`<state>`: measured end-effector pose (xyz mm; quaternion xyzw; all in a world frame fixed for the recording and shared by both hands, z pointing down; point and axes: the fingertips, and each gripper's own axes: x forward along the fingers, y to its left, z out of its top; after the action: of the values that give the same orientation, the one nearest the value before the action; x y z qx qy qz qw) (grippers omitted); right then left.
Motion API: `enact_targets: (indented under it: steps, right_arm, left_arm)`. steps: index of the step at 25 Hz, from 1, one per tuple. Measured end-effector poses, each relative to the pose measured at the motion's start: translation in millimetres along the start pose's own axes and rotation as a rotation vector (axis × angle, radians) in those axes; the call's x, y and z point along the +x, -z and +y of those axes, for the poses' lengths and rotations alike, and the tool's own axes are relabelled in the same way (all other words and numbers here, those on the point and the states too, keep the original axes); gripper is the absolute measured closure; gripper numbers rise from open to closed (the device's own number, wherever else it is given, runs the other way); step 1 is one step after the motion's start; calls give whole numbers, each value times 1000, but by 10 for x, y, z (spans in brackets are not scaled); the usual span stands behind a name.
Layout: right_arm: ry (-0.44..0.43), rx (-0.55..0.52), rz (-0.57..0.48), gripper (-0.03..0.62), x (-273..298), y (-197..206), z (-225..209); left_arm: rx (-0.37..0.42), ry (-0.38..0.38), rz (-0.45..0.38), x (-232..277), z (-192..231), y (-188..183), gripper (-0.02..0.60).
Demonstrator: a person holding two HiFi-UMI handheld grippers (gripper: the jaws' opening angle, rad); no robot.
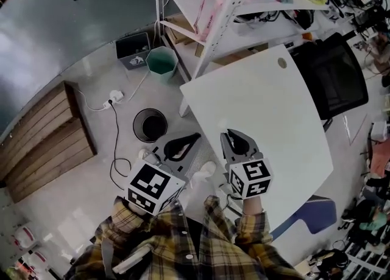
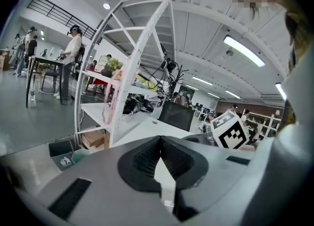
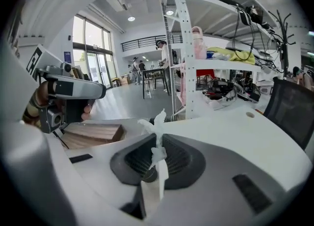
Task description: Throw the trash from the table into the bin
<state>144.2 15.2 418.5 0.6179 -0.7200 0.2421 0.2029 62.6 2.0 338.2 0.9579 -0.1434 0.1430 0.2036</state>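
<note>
My right gripper (image 1: 230,134) hovers over the near left corner of the white table (image 1: 268,96). It is shut on a scrap of crumpled white tissue (image 3: 158,122), which sticks up past the jaw tips in the right gripper view. My left gripper (image 1: 196,136) is just off the table's left edge, over the floor; its tips meet and nothing shows between them (image 2: 161,140). A round black bin (image 1: 150,125) stands on the floor left of the table, close to the left gripper. No other trash shows on the tabletop.
A green bin (image 1: 161,61) and a dark square bin with a recycling sign (image 1: 133,49) stand further back on the floor. A white shelf rack (image 1: 222,11) rises behind the table, a black office chair (image 1: 334,78) at its right. A wooden platform (image 1: 42,142) and a cable (image 1: 116,126) lie left.
</note>
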Motion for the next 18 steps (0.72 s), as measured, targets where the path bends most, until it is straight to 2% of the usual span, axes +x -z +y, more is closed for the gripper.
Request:
enact_targets:
  steps: [9, 14, 18]
  right_arm:
    - [-58, -27, -35, 563, 980, -540, 1364]
    - [-96, -55, -27, 563, 1315, -733, 1822]
    - [-147, -74, 19, 563, 1546, -695, 2051]
  left_arm:
    - [41, -49, 17, -1007, 1244, -50, 574]
    - [-3, -100, 6, -1417, 1706, 20, 574]
    - [-63, -160, -4, -1627, 1973, 148, 574]
